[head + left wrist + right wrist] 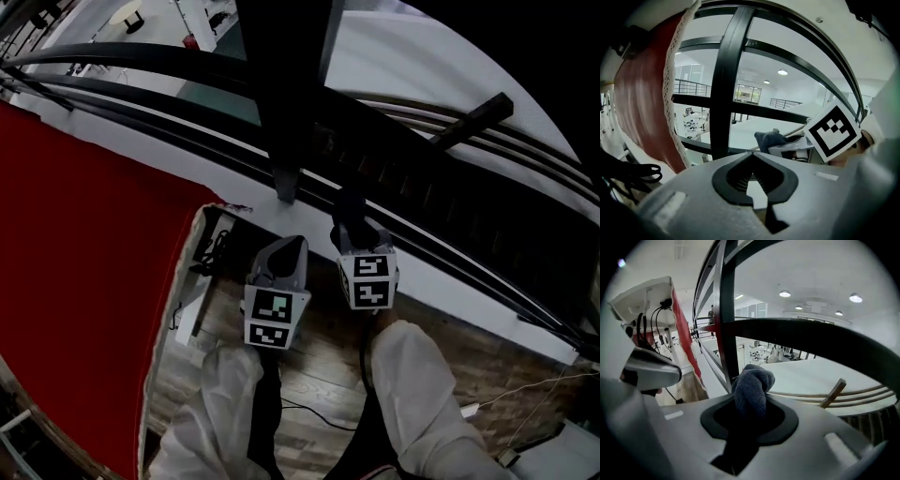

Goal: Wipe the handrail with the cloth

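Beyond a black railing lies an open, white-lit hall. A wooden floor [319, 375] shows at the lower middle of the head view, and a red lace-edged drape [84, 262] fills its left. Your right gripper [750, 401] is pinching a dark blue-grey cloth [752, 380], and a wad of it bulges past the jaws at the centre of that gripper's view. The broad dark handrail [811, 341] arcs across above and to the right of the wad. Your left gripper [751, 157] has its jaws pressed together on nothing and faces the upright post [724, 93].

To wipe well, I'd judge you should lay the bulging wad onto the rail's top, press lightly and draw it along the rail's length. Pinch firmly so the cloth doesn't slip out, and hold the left gripper clear of the path.

No brand or legible writing shows, only black-and-white square markers [372, 279] on the gripper cubes.
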`<action>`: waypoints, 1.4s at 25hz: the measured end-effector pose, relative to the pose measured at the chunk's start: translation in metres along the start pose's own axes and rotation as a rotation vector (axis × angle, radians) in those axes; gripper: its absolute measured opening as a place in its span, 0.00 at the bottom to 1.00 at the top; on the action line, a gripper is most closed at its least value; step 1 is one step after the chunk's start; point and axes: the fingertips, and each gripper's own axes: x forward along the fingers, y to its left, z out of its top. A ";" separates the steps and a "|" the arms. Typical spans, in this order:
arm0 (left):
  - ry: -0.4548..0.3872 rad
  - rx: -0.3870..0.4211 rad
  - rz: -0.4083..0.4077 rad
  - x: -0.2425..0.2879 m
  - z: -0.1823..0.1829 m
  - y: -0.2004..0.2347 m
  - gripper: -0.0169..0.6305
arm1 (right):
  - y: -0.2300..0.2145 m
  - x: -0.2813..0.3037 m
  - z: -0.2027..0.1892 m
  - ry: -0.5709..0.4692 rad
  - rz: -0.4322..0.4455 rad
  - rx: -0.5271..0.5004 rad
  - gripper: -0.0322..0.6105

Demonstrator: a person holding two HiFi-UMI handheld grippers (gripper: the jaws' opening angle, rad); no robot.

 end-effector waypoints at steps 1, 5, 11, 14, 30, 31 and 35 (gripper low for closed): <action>-0.008 -0.002 0.001 0.005 0.000 0.006 0.03 | 0.002 0.010 0.003 0.001 0.012 0.013 0.19; -0.040 -0.036 0.015 0.034 -0.014 0.042 0.03 | 0.015 0.068 0.018 0.011 0.043 -0.004 0.19; -0.059 -0.048 0.027 0.049 -0.024 0.065 0.03 | 0.031 0.109 0.030 0.004 0.071 -0.019 0.19; -0.059 -0.042 0.040 0.054 -0.030 0.070 0.03 | 0.043 0.128 0.029 0.021 0.106 -0.070 0.19; -0.001 -0.028 0.008 0.041 -0.051 0.006 0.03 | 0.007 0.086 -0.003 0.060 0.080 -0.159 0.20; 0.002 -0.034 0.003 0.041 -0.052 0.000 0.03 | 0.001 0.082 -0.008 0.070 0.077 -0.158 0.20; 0.024 -0.038 -0.016 0.043 -0.056 -0.025 0.03 | -0.026 0.066 -0.023 0.106 0.068 -0.168 0.20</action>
